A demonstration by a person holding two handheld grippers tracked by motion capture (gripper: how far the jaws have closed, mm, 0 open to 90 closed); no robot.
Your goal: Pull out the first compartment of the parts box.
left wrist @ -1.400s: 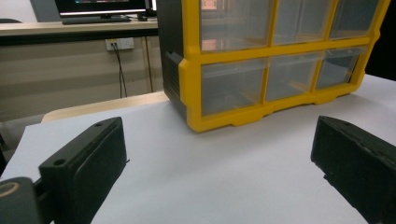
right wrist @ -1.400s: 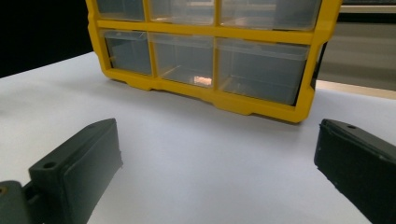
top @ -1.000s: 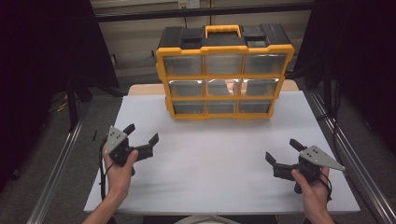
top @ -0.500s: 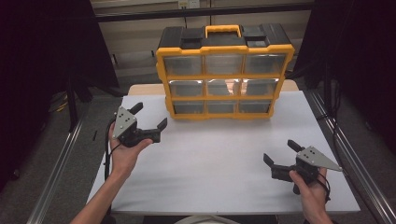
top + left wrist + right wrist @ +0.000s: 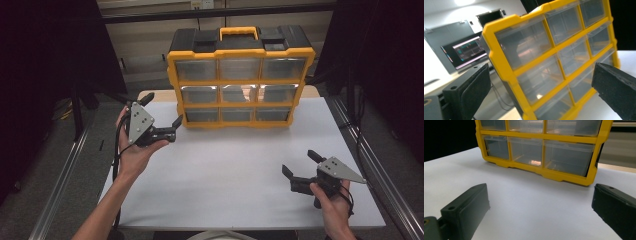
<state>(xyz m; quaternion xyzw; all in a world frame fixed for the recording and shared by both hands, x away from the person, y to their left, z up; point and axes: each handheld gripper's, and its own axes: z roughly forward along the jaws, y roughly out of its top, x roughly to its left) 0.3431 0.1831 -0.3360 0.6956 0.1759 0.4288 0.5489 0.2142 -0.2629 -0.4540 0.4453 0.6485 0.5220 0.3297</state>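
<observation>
A yellow and black organizer case with clear drawers stands upright at the back of the white table. My left gripper is raised off the table just left of the case's lower left corner, open, with nothing between its jaws. In the left gripper view the case looms close and tilted between the wide-apart jaws of the left gripper. My right gripper is low near the table's front right, open and empty. In the right gripper view the case's bottom row of drawers lies ahead.
Metal rails run along the table's left and right sides. Dark curtains hang on both sides. A lit monitor is seen beyond the case in the left gripper view. Bare white tabletop lies between the two grippers.
My left gripper has risen and moved forward and right from the table's left part to the case's left side. The right gripper has hardly moved.
</observation>
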